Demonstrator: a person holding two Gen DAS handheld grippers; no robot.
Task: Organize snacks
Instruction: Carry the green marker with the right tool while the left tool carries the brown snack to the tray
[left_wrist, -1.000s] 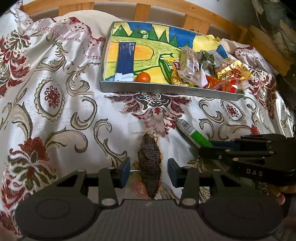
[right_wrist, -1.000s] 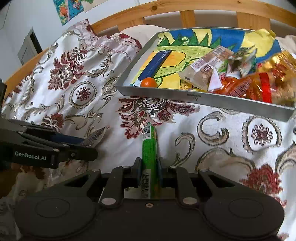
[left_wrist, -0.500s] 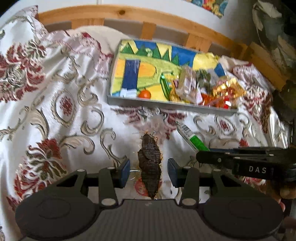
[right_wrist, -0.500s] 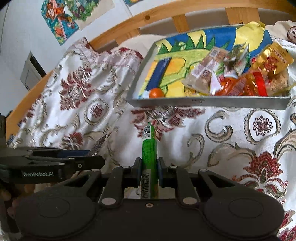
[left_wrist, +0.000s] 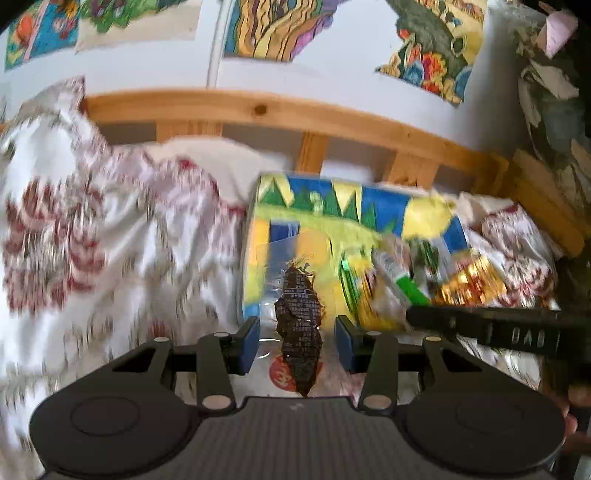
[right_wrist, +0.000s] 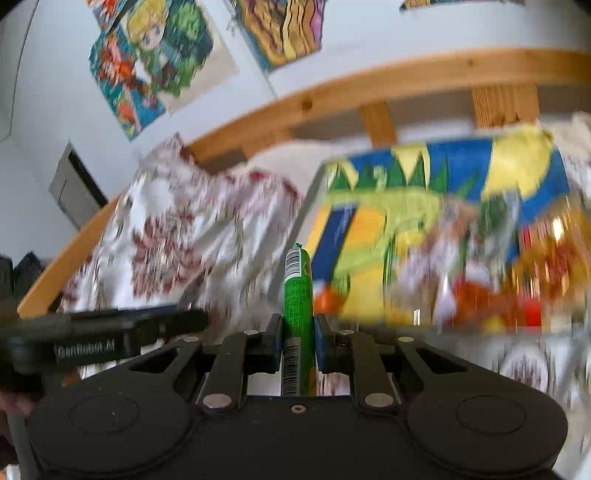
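- Two snacks are up over the bed, near the tray.
- My right jaws pinch the stiff green stick low down.
- My left jaws look spread around a soft, crinkly dark packet; whether they touch its clear edges, I cannot tell.

White wall, colourful posters, wooden bed frame.

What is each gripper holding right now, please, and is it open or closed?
Left gripper: fingers apart, yet the clear packet with a dark snack rides between them.
Right gripper: closed on the green stick snack.
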